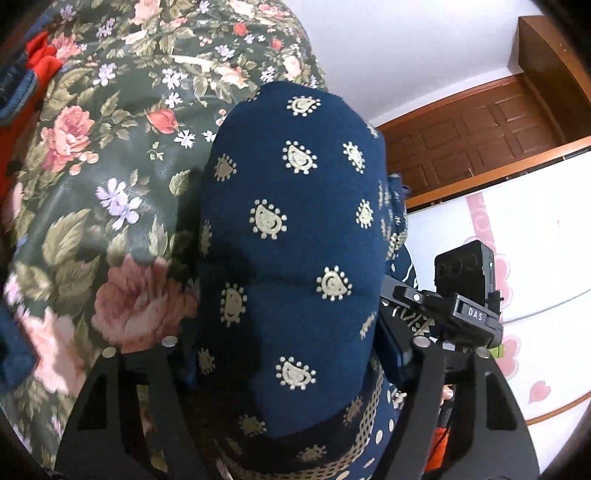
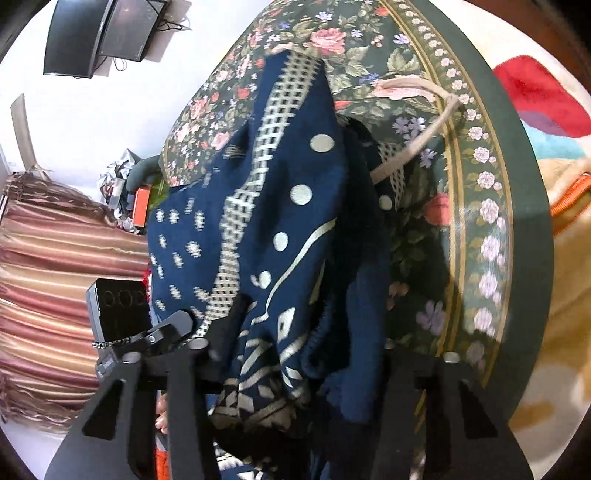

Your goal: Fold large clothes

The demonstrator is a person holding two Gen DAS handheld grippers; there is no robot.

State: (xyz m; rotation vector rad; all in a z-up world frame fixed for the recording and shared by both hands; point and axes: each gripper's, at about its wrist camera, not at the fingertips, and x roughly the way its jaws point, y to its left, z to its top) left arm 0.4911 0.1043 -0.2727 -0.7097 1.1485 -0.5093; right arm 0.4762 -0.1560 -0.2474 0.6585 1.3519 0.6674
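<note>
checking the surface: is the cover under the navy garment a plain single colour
No, the cover under the navy garment is dark green, printed with pink roses and small flowers.

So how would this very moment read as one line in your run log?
step: gripping | item: navy patterned garment | left tongs: garment between fingers | right tongs: garment between fingers | surface: floral bedspread

One navy patterned garment point(image 1: 291, 229), one floral bedspread point(image 1: 122, 155) — two grippers, two wall screens point(image 2: 99, 35).

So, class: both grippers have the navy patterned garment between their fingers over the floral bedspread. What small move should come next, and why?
Probably lift both grippers together: the navy garment lies bunched between the left gripper and right gripper, so raising it off the floral bedspread should let it hang flat.
</note>
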